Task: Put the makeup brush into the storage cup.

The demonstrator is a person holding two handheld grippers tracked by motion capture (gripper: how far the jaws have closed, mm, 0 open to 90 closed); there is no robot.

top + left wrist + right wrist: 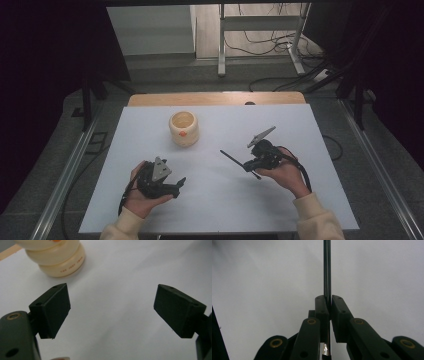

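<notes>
While the left gripper (181,182) rests low over the near-left part of the white table top (220,200), held in the person's left hand (142,192), its two black jaws stand wide apart with nothing between them; in the left gripper view the bare white surface shows across the gap (111,312). Ahead of it, toward the far side of the table and well apart from both grippers, stands a squat cream-coloured ribbed pot (183,128), upright, its round mouth open upward and a small orange mark on its near side. To the right, the right gripper (248,167) sits in the person's right hand (282,175), its jaws pressed together on a thin, straight, dark rod (234,159). Seen in the right gripper view, the rod (327,270) runs straight out from between the closed pads. From above, its long axis lies slantwise, the free end pointing toward the far left, roughly at the pot, and a short end sticks out behind the jaws.
</notes>
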